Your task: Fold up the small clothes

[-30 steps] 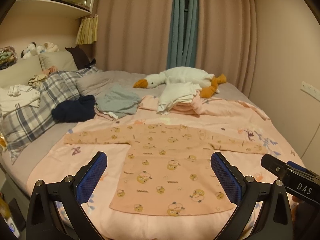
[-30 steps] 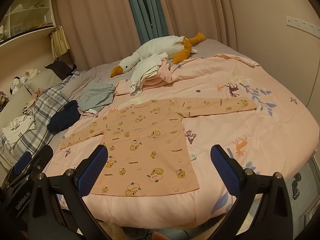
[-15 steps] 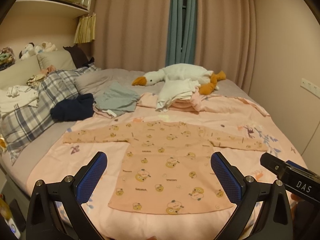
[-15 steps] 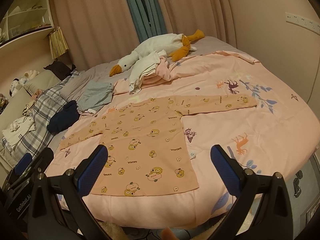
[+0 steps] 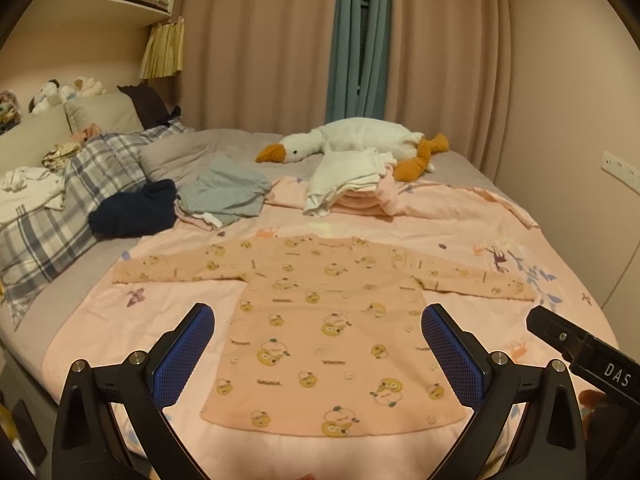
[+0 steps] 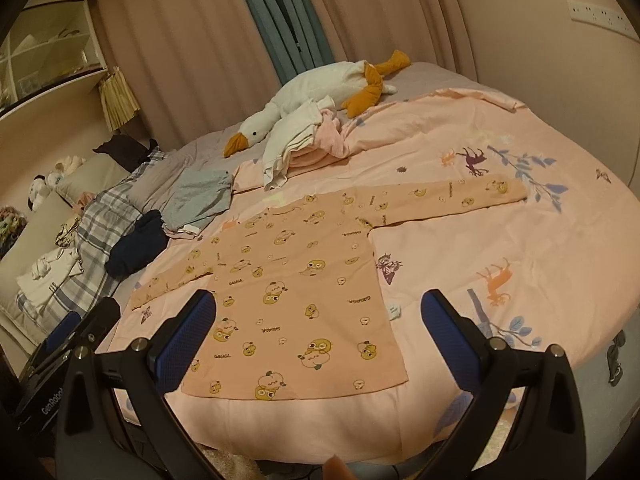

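Left wrist view: left gripper [image 5: 318, 344] jaws apart, empty, over peach shirt [image 5: 320, 316] spread flat, sleeves out, on pink bedspread [image 5: 460, 232]. Right gripper [image 6: 318, 338] jaws apart too, empty, above shirt hem.

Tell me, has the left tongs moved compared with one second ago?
Yes. The left tongs has pulled slightly back and up: in its view the goose plush and patterned shirt sit lower and look smaller than before.

i'm looking into a home bedroom: a wide bed [image 5: 460, 216] under a pink duvet, pillows [image 5: 100, 110], a plush goose [image 5: 352, 142], drawn curtains [image 5: 260, 40], a wall shelf [image 5: 100, 4].
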